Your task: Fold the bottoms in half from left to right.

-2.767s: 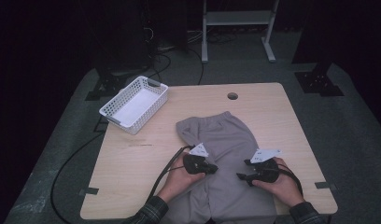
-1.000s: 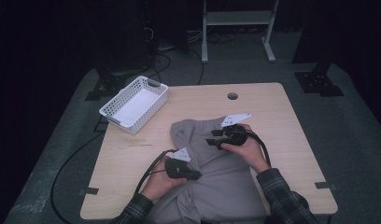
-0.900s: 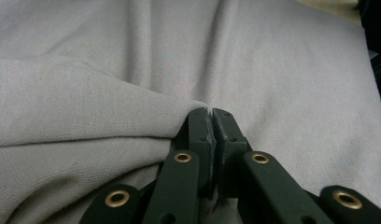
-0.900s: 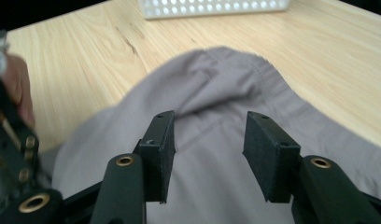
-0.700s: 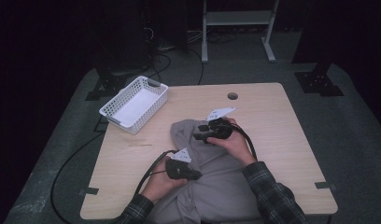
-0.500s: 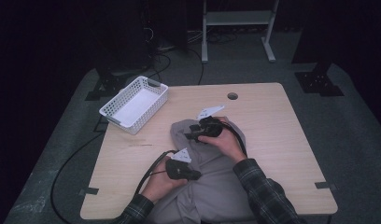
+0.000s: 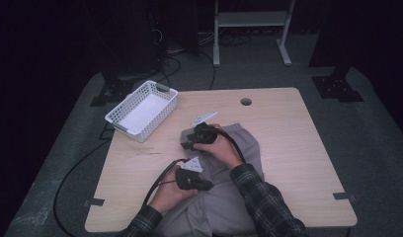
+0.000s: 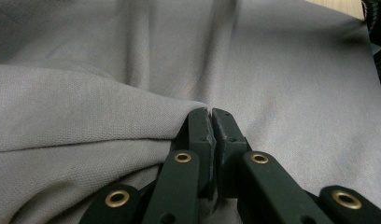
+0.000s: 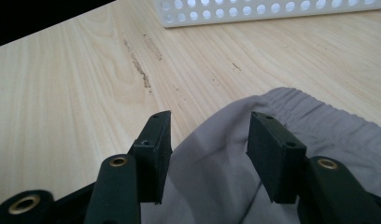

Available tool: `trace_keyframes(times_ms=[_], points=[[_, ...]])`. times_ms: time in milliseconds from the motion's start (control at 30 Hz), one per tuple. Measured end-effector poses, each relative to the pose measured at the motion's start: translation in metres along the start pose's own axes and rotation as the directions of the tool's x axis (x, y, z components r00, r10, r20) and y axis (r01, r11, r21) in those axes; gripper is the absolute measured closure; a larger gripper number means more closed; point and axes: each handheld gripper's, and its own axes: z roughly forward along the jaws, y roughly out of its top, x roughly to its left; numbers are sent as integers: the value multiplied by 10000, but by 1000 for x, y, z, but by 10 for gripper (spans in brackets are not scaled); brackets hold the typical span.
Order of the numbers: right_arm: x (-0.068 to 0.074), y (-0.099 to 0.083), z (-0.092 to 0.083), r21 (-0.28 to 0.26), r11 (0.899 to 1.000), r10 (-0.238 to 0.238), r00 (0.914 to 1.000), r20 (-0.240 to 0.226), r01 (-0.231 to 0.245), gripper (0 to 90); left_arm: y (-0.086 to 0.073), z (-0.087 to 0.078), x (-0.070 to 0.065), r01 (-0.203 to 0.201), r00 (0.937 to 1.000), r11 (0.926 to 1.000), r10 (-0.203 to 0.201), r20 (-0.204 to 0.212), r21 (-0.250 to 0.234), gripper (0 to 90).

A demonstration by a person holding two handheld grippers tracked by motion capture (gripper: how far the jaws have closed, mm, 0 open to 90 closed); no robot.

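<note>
On the tabletop, catalogue of contents:

Surface: pale wood-grain tabletop (image 7: pixel 288 148) with a small round hole (image 7: pixel 246 101) near its far edge; dark streaks mark the grain in the right gripper view.

Garment: grey knitted-fabric garment with an elastic gathered waistband (image 7: pixel 241 143), lying crumpled on the near middle of the tabletop and running off its near edge toward the person. The gathered band (image 9: pixel 319 116) lies at the garment's far end, flat on the wood.

Left tongs: left tongs (image 7: pixel 205 185), held in the person's left hand (image 7: pixel 172 190) over the near part of the garment. In the left gripper view the two black jaws stand pressed together with a fold of the grey cloth (image 8: pixel 109 121) pinched between them; clamped on the garment.

Right tongs: right tongs (image 7: pixel 185 146), held in the person's right hand (image 7: pixel 223 148) at the garment's far left edge, pointing toward the basket. In the right gripper view the jaws stand apart with grey cloth lying between and under them, the pads not pressing on it; they have just been spreading wider.

Basket: white perforated plastic rectangular basket (image 7: pixel 142 109), at the far left corner of the tabletop, well apart from the garment.

Sleeve: dark plaid sleeve (image 7: pixel 266 202) on the right forearm, crossing over the garment.

Cable: black cable (image 7: pixel 160 177) trailing from the left tongs across the wood.
</note>
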Motion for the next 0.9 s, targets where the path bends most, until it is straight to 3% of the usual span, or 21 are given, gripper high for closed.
trace_keyframes(times_ms=[133, 267, 400, 500, 633, 900], points=[[0, -2, 14, 394, 9992, -43, 9996, 272, 32, 484, 0, 0, 0, 26, 10000, 10000, -26, 8, -17, 871], [-1, -5, 21, 453, 9989, 90, 9997, 242, -101, 502, 0, 0, 0, 1, 10000, 10000, -1, 5, -7, 871], [1, -6, 28, 748, 9972, -112, 9989, 464, 77, 619, 0, 0, 0, -30, 10000, 10000, 30, 8, 7, 871], [1, -6, 30, 750, 9972, -64, 9986, 526, 25, 746, 0, 0, 0, 8, 10000, 10000, -8, 31, -24, 871], [0, -7, 30, 744, 9972, 30, 9986, 521, -68, 850, 0, 1, 0, 21, 10000, 10000, -21, 36, -46, 871], [0, -4, 24, 585, 9980, 216, 9990, 395, -239, 886, -1, 0, 2, 91, 9997, 9999, -89, 213, -107, 871]])
